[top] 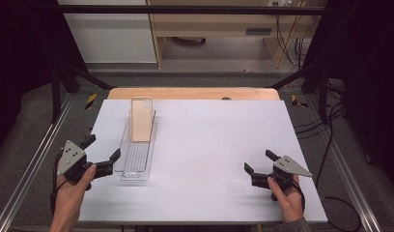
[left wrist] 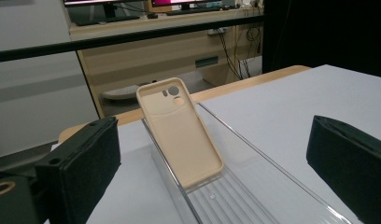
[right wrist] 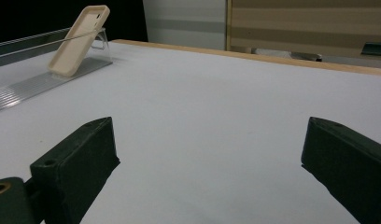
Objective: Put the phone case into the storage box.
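Observation:
A beige phone case point(top: 141, 119) leans tilted against the far end of a long clear plastic tray point(top: 133, 162) on the left side of the white table point(top: 209, 145). My left gripper point(top: 104, 146) is open just left of the tray's near half, and nothing is between its jaws. In the left gripper view the case point(left wrist: 179, 135) stands ahead in the tray point(left wrist: 254, 186), with its inner side and camera cut-outs facing me. My right gripper point(top: 259, 161) is open and empty over bare table at the near right. From there the case point(right wrist: 79, 42) shows far to the left.
A wooden strip point(top: 192, 93) runs along the table's far edge. Dark frame bars point(top: 185, 9) and metal rails point(top: 35, 159) border the table. Cables point(top: 325, 145) hang at the right. A wooden bench point(top: 219, 29) stands beyond the table.

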`<state>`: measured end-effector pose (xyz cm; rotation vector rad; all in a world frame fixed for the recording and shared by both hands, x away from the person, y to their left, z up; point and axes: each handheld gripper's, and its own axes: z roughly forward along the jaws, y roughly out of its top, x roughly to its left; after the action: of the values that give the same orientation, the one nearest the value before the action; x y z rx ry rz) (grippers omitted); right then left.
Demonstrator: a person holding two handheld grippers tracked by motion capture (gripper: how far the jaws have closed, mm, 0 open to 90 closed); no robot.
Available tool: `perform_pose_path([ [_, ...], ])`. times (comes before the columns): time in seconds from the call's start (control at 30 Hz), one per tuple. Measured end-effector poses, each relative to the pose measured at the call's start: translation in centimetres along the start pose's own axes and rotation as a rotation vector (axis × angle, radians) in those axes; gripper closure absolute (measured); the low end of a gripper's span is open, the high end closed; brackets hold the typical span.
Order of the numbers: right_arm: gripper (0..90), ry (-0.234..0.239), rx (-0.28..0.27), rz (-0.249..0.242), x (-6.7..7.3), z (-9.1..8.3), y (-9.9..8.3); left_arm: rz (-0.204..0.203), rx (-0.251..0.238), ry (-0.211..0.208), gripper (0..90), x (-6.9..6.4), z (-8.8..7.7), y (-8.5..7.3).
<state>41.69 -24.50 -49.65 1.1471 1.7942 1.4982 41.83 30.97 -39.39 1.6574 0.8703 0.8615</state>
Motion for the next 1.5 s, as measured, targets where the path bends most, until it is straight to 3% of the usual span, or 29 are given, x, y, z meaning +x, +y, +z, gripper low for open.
perform_pose_path([
  [0.4, 3.4, 0.0, 0.001, 0.002, 0.0, 0.0, 0.0, -0.076, -0.055, 0.023, 2.6, 1.2, -0.6, -1.4],
  [0.5, 3.4, -0.002, 0.0, -0.001, 0.0, 0.0, 0.0, -0.115, -0.077, 0.032, 2.6, 1.5, -0.7, -2.2],
  [0.63, 3.4, -0.003, -0.001, -0.002, 0.0, 0.0, 0.0, -0.13, -0.083, 0.032, 2.7, 1.6, -0.6, -3.0],
  [1.2, 3.4, -0.01, -0.002, -0.018, -0.2, -0.1, -0.1, -0.102, -0.11, 0.044, 2.8, 1.1, 0.1, -4.8],
  [1.5, 3.4, -0.023, -0.017, -0.063, -0.2, -0.1, -0.1, -0.083, -0.123, 0.038, 2.9, 0.5, 0.5, -5.5],
])
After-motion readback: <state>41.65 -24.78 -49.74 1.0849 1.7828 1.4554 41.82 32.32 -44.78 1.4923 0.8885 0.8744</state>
